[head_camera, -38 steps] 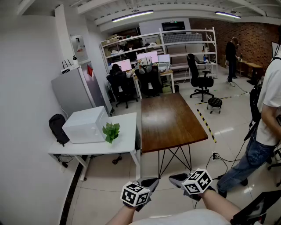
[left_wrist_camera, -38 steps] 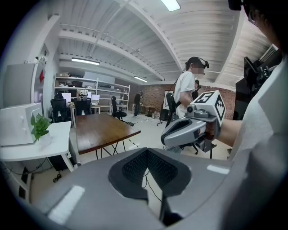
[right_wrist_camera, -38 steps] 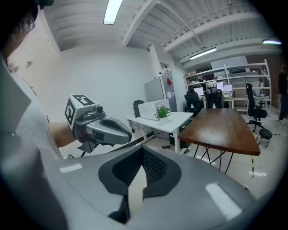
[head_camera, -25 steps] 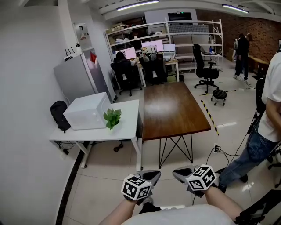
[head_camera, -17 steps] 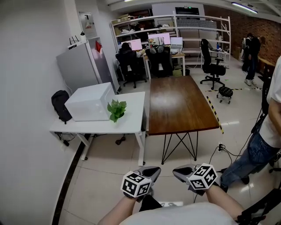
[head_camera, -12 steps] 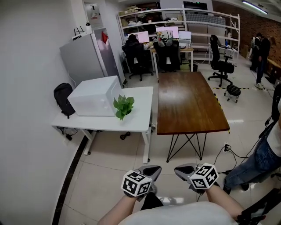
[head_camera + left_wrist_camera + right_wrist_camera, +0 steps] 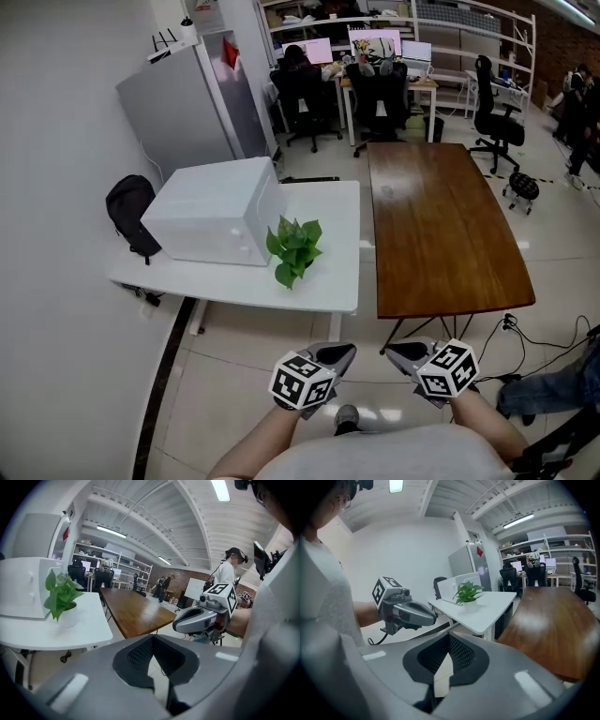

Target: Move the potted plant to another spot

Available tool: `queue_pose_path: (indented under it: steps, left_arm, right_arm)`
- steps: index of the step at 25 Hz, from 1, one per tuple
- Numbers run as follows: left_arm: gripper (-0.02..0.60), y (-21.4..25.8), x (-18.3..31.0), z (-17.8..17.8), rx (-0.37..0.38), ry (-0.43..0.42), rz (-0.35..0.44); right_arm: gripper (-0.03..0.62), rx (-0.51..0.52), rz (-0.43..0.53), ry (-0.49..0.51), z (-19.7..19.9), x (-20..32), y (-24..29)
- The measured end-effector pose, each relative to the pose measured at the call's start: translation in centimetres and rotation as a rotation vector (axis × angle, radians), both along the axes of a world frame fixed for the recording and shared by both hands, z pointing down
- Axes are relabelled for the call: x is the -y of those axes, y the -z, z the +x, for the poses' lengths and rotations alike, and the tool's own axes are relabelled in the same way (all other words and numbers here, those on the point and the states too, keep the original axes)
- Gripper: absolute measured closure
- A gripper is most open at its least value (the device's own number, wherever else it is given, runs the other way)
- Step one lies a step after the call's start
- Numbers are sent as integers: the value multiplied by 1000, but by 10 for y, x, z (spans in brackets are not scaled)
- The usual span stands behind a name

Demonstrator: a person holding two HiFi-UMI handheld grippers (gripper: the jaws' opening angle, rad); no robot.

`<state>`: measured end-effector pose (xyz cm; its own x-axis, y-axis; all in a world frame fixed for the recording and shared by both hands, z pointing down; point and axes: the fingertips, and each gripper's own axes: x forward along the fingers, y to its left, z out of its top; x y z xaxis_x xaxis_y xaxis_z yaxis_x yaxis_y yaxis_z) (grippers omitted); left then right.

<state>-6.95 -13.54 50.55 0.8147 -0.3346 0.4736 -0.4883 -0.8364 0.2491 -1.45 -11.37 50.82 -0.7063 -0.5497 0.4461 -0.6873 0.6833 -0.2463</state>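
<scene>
A white wall (image 7: 56, 141) fills the left side of the head view, and a pale tiled floor (image 7: 234, 384) runs across the bottom. A long brown worktop (image 7: 441, 225) runs from the upper middle down to the right of centre, its glossy top bare. A white worktop (image 7: 225, 286) stands just beside its left edge, left of centre. Behind that, at the upper left, stands a tall grey cabinet (image 7: 187, 122), and black office chairs (image 7: 375, 103) are drawn up to desks along the top edge. A large white box (image 7: 216, 211) takes up the left and rear of the white worktop. A black backpack (image 7: 127, 211) leans against the wall beside it.

The potted plant (image 7: 295, 248) stands near the middle of the frame, on the right half of the white worktop just beside the box's front right corner. It is upright, with broad green leaves, and the gripper views show a small white pot.

At the bottom centre, both claws hang over the floor, well apart from the plant and pointing towards the worktops. The left claw (image 7: 345, 352) has its jaws closed together on nothing. The right claw (image 7: 397, 352) is likewise closed and empty.
</scene>
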Motion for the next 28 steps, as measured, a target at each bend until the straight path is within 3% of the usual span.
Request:
queue_pose_path:
  steps: [5,10,17,28]
  left_arm:
    - [581,-13,82,-33,2,4,-27]
    - [581,-24,132,-50,-6,-4,-52]
    - [581,-39,149,-52,-11,-23,-80]
    - [581,-35,147,-62,-3,31,-93]
  right_arm:
    - [594,-15,-24,3,-33,85,-10]
    - [594,-25,-36,32,-60,134,-20]
    - [591,-57,-46,72,-69,152,-34]
    - [591,-40,6,178,-80,169,-25]
